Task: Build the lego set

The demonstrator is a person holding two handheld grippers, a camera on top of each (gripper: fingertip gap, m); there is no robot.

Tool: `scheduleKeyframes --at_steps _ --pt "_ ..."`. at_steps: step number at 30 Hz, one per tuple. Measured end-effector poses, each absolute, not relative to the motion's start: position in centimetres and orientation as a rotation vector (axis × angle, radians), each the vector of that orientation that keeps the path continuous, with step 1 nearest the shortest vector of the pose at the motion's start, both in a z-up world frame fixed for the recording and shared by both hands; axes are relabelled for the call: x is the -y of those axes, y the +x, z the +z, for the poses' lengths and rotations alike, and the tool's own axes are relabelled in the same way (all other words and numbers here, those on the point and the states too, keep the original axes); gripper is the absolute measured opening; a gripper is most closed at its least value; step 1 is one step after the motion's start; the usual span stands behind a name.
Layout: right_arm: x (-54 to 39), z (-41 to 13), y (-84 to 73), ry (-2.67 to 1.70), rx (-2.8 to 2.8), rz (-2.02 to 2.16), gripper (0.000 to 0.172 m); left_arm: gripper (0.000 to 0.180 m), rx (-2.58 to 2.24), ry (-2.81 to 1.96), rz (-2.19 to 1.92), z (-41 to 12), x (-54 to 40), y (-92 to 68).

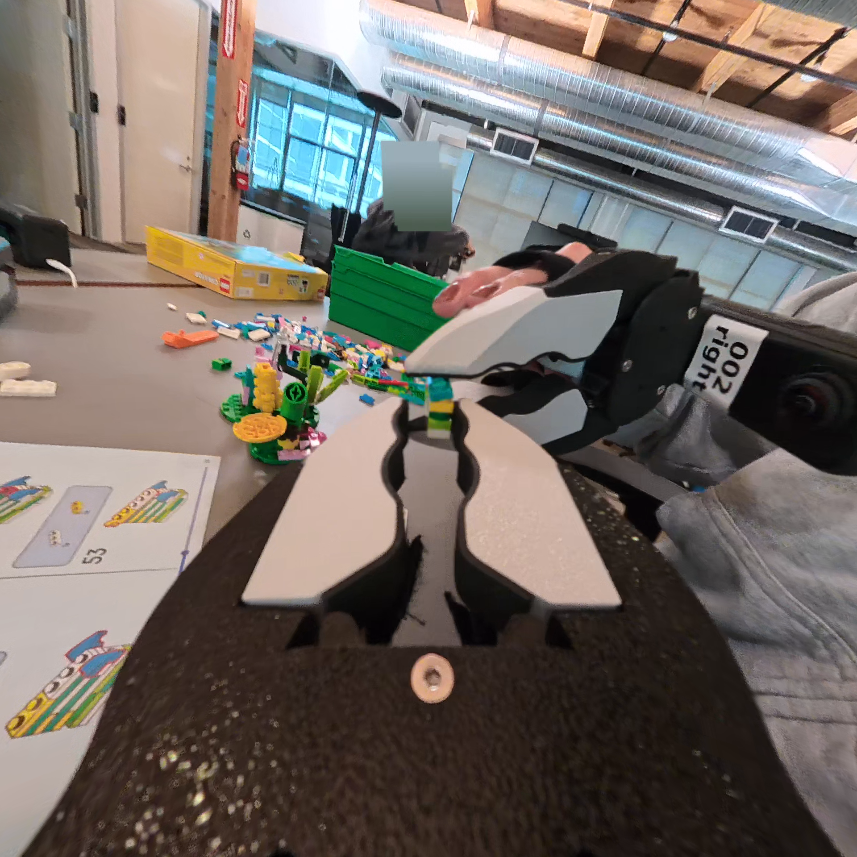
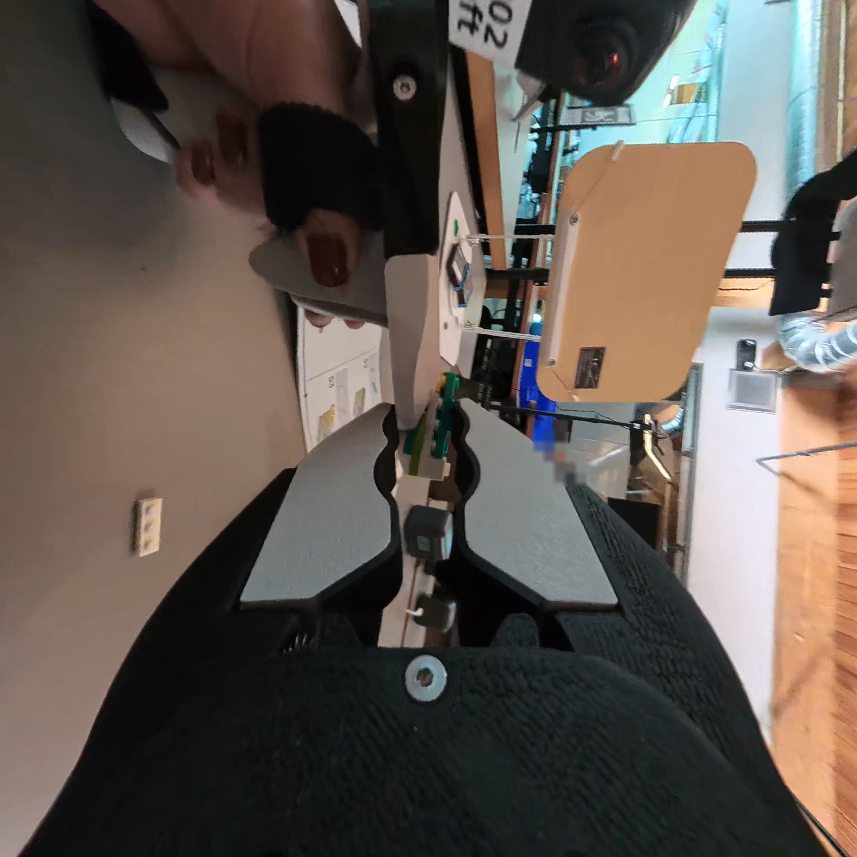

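Two labelled tools (image 1: 429, 408) (image 2: 426, 440) on brick assy (image 1: 438, 410).

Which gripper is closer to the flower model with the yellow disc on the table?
Left. The left gripper hangs just right of the flower model, its fingertips around a small stacked brick piece. The right gripper reaches in from farther right, at the same piece.

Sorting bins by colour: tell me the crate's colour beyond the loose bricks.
Green crate; left wrist view.
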State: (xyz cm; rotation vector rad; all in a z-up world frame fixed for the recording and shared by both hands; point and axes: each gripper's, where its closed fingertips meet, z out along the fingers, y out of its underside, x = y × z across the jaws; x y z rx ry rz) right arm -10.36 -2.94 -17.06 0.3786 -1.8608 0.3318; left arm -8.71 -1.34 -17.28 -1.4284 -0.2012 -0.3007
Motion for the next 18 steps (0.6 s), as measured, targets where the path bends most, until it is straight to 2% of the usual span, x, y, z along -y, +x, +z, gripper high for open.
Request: scheduleKeyframes --at_steps 7,14,18 --pt "2.8 -18.0 -10.0 0.385 1.933 0.36 0.02 0.012 0.186 -1.477 -0.362 -17.9 1.0 -8.1" --pt "2.9 -18.0 -9.6 0.376 1.963 0.4 0.021 0.024 0.209 -1.485 -0.412 -18.0 1.1 -8.1" --pt "2.7 -18.0 -9.5 0.378 1.974 0.4 0.02 0.039 0.169 -1.515 -0.426 -18.1 1.3 -7.4"
